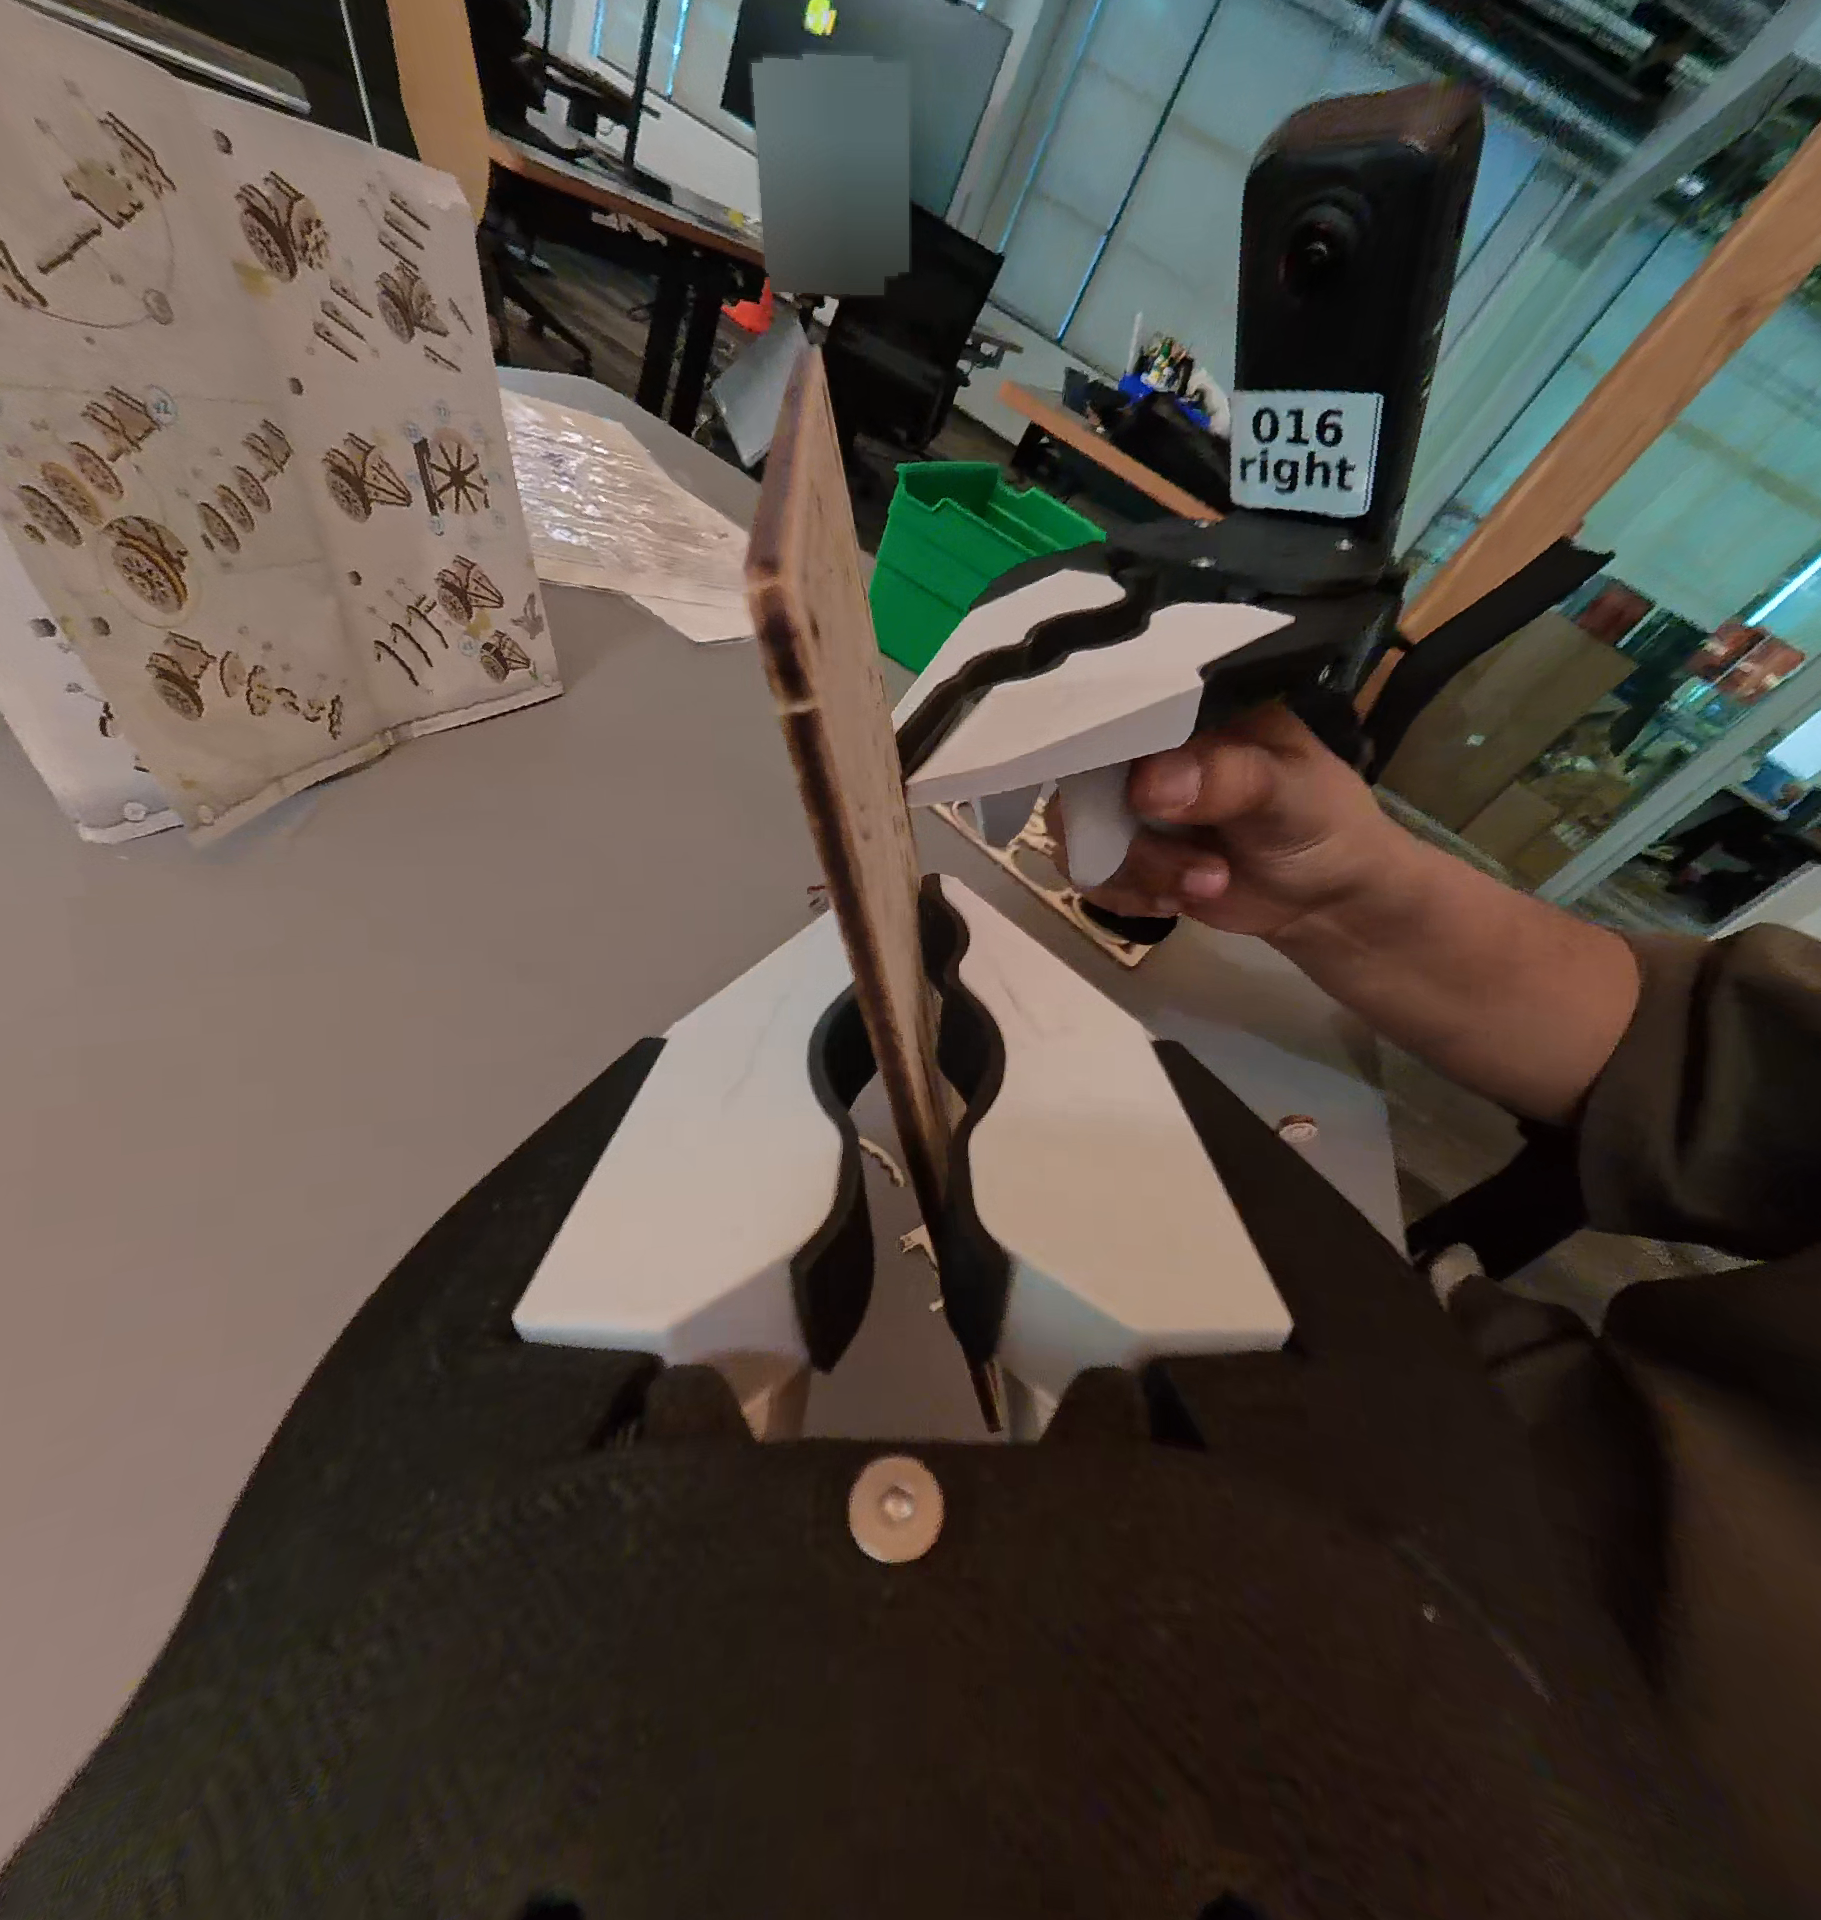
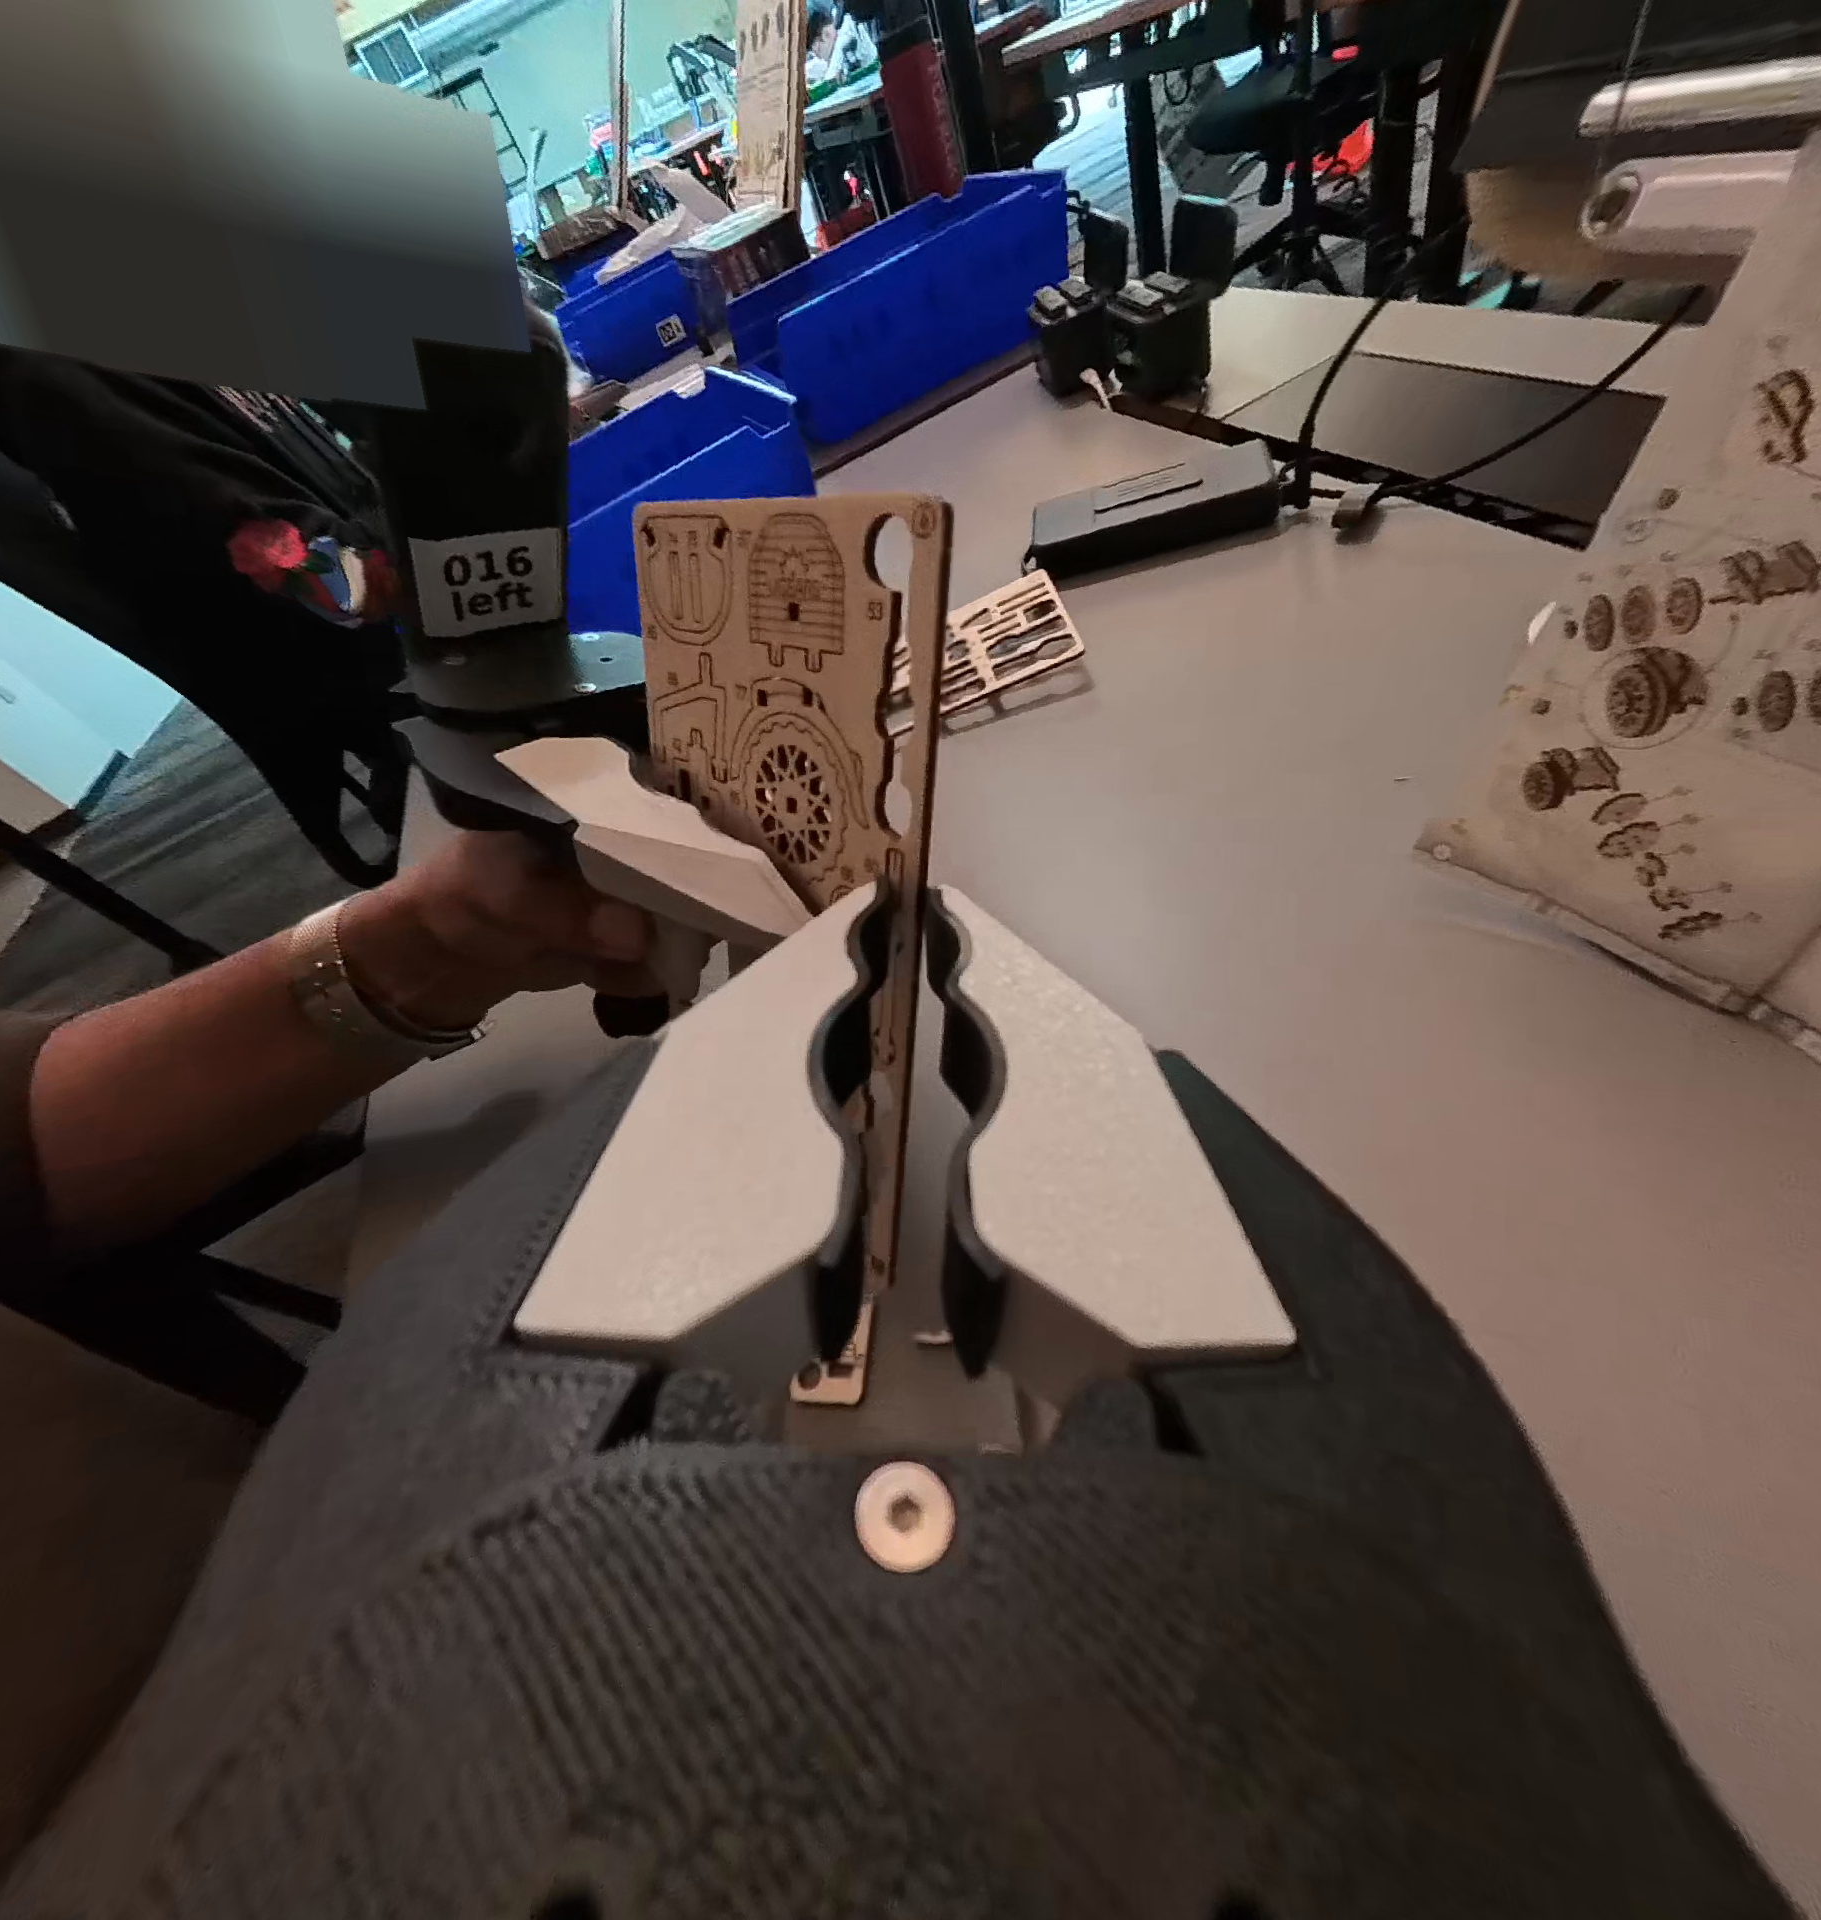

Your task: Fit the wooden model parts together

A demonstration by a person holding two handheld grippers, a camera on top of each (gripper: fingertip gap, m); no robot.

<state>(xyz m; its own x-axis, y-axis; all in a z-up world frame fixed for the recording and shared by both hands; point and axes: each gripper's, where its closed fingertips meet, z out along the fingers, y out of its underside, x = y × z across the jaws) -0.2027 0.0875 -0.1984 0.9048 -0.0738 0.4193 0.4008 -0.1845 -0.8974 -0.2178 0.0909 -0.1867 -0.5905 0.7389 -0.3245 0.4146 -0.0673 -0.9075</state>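
Note:
A thin laser-cut wooden parts sheet [image 1: 833, 644] stands upright on edge above the grey table [image 1: 366, 987]. My left gripper [image 1: 880, 904] is shut on it, and the sheet runs deep between its jaws. My right gripper [image 1: 906, 764] comes in from the right, with its tips against the sheet just beyond the left tips. In the right wrist view the sheet [image 2: 781, 665] shows its engraved face with wheel and hive shapes. My right gripper [image 2: 906, 894] is shut on the sheet's near scalloped edge. The left gripper [image 2: 781, 894] holds the lower left part.
A folded instruction sheet [image 1: 231, 416] stands at the left and also shows in the right wrist view [image 2: 1664, 727]. A green bin [image 1: 947, 561] sits behind the sheet. Another wooden parts sheet [image 2: 999, 649] lies flat on the table. Blue bins [image 2: 885, 332] and a black device [image 2: 1155, 520] with cables lie farther back. My two grippers' fingertips are within a few centimetres of each other.

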